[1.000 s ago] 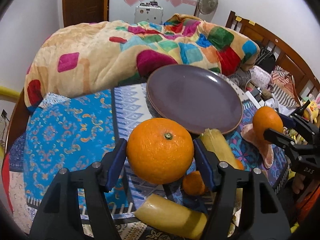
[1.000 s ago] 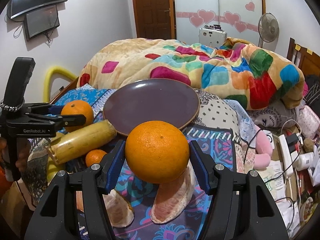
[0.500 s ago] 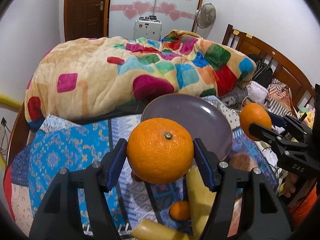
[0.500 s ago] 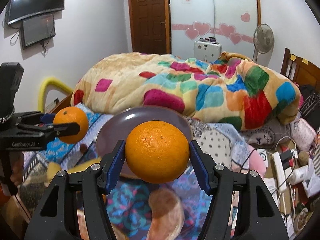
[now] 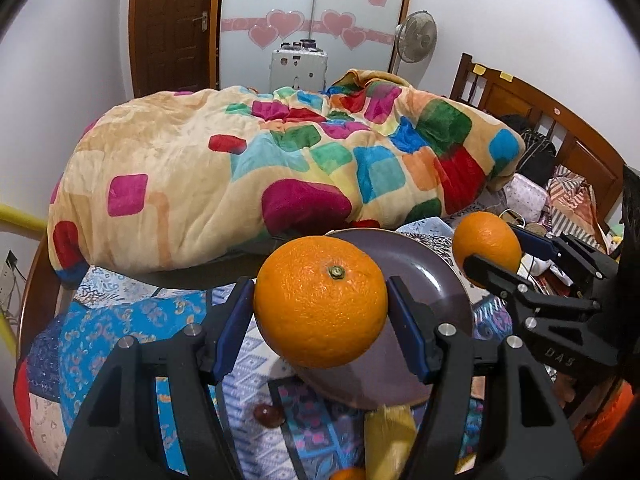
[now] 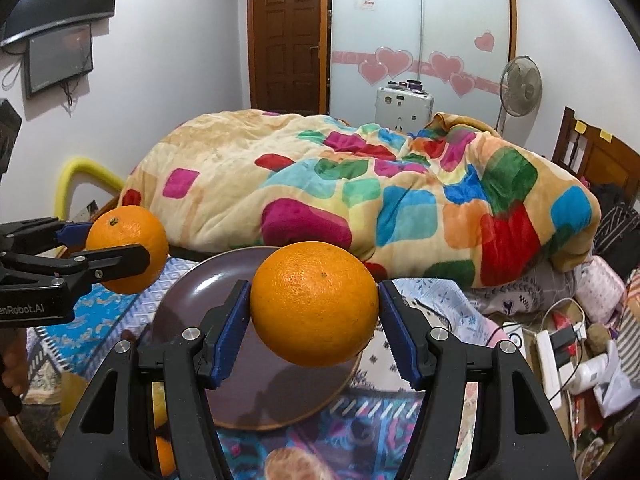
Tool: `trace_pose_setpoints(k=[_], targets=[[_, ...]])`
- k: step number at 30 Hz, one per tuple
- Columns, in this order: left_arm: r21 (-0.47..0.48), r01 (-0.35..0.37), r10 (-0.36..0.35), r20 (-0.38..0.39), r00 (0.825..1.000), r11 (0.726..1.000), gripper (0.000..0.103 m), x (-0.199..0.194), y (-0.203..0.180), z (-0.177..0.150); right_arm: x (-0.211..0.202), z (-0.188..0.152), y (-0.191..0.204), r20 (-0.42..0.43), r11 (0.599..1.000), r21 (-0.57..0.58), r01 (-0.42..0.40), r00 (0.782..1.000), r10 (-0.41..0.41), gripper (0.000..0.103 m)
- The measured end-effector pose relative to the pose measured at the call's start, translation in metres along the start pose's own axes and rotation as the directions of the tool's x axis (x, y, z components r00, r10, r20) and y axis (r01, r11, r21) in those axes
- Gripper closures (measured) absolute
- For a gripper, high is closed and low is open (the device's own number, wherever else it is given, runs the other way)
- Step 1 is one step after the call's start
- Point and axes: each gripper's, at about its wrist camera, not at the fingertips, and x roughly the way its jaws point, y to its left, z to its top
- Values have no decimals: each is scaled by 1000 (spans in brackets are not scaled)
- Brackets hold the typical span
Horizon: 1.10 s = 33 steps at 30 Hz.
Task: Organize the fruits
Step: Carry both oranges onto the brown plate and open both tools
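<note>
My left gripper (image 5: 321, 308) is shut on a large orange (image 5: 320, 300), held above the near edge of a brown-purple plate (image 5: 448, 292). My right gripper (image 6: 314, 312) is shut on a second orange (image 6: 314, 304), held above the same plate (image 6: 184, 300). Each gripper shows in the other view: the right one (image 5: 490, 256) with its orange (image 5: 486, 240) at the plate's right, the left one (image 6: 120, 248) with its orange (image 6: 128, 248) at the plate's left. A banana (image 5: 390, 440) and a small orange (image 5: 348, 474) lie on the patterned cloth below.
A bunched colourful blanket (image 5: 260, 168) lies just behind the plate. A small dark fruit (image 5: 270, 414) sits on the blue patterned cloth (image 5: 104, 340). Pomelo peel (image 6: 296, 464) lies on the cloth near me. Clutter with cables and a power strip (image 6: 560, 352) fills the right.
Both grippers have risen and moved forward with their oranges, now hanging over the plate; the bananas, peel and small orange have dropped toward the bottom of both views.
</note>
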Motion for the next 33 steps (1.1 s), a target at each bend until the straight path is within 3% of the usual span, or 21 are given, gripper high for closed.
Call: trace_pose_setpoints(k=[17, 25, 33], targets=[[-24, -4, 0, -158, 987, 1000, 37, 80, -3, 13, 61, -5, -3, -154, 999, -46, -14, 988, 7, 43], [-34, -2, -5, -188, 982, 999, 37, 92, 3, 10, 70, -7, 0, -206, 997, -59, -55, 978, 42, 42], [-34, 4, -11, -208, 978, 999, 36, 93, 1, 8, 71, -6, 4, -213, 996, -83, -35, 977, 16, 39]])
